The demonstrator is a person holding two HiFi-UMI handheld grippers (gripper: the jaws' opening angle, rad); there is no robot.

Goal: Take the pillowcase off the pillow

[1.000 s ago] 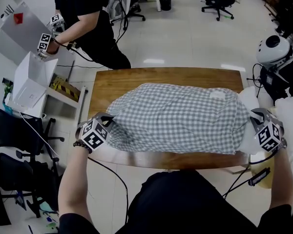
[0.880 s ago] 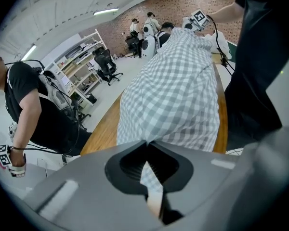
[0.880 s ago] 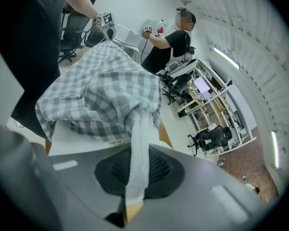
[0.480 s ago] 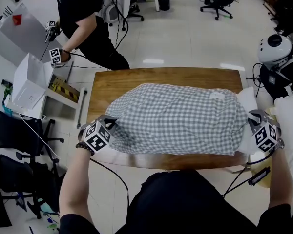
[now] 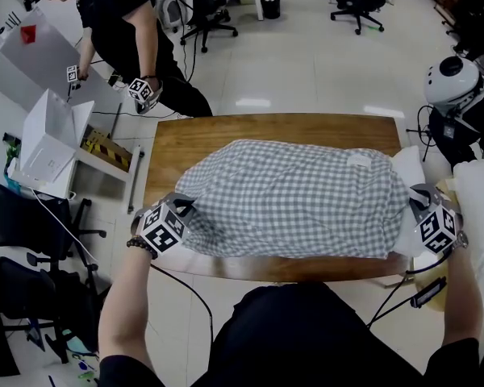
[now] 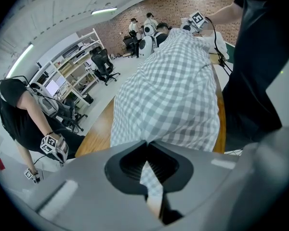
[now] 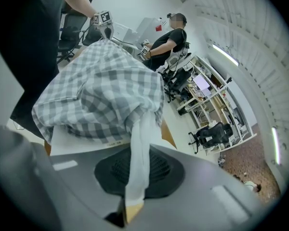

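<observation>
Only the bystander beyond the bench is shifting since the earlier frame; both grippers are staying put at its ends.
Checked pillowcase is lying across the bench middle, still covering most of the pillow, whose white end is showing at the bench's right edge. Left gripper is clamping a checked corner at the left edge; right gripper is pinching a strip of the white pillow cloth. Risk: that thin white pinch is likely slipping once the pull starts, or the case is bunching and dragging the pillow off the near edge.
</observation>
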